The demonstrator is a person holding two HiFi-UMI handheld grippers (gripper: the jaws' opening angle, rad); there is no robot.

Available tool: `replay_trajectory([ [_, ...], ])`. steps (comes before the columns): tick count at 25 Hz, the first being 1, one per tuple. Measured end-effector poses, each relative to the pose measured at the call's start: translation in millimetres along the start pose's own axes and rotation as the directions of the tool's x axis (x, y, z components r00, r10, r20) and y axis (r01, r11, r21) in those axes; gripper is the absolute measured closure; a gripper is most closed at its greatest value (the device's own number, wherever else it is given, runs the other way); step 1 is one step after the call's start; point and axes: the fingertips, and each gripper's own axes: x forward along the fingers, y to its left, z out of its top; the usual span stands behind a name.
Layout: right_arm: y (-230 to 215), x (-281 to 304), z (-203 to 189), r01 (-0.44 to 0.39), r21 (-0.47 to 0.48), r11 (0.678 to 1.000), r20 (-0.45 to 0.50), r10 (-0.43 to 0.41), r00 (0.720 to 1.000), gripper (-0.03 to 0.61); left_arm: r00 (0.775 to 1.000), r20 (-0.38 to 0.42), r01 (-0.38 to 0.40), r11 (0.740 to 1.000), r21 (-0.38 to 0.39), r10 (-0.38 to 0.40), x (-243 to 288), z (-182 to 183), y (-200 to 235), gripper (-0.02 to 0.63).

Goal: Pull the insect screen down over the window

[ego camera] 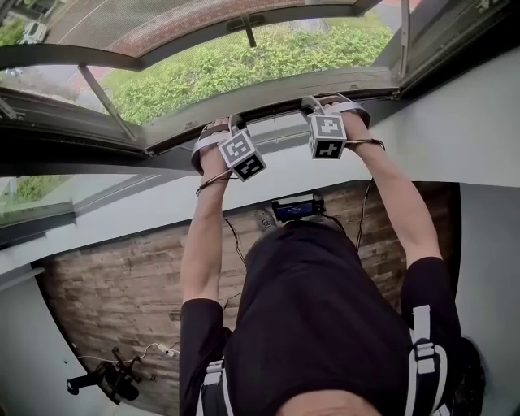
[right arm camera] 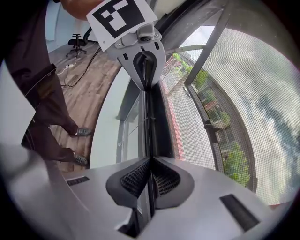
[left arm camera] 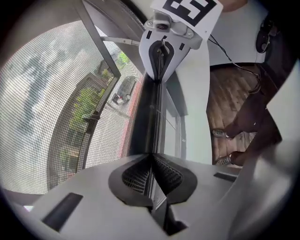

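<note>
Pulling evenly matters: left claw [left arm camera: 151,158], right claw [right arm camera: 150,161] each pinch screen bar [left arm camera: 144,112] running ahead; keep bar level, lower both together.

In the head view the jaws of the left gripper [ego camera: 235,128] and right gripper [ego camera: 319,110] are hidden behind the grippers' own bodies. The bar [ego camera: 276,96] is covered where it is clamped. The screen [ego camera: 162,24] is cut off at the far edge, and the person's head [ego camera: 333,404] at the near edge. The dark device [ego camera: 296,209] is too small to be identified.
</note>
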Motion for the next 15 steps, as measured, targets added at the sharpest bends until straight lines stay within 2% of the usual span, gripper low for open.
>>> replay_trajectory([
  [5, 4.7, 14.8, -1.8, 0.027, 0.010, 1.000, 0.001, -0.027, 1.000, 0.557, 0.999, -0.008, -0.039, 0.999, 0.012, 0.039, 13.1, -5.3, -3.9, 0.592],
  [15, 2.7, 11.9, 4.1, 0.101, -0.003, 0.995, 0.012, -0.101, 0.995, 0.557, 0.996, 0.027, -0.086, 0.996, 0.023, 0.085, 15.2, -7.7, -3.7, 0.591],
])
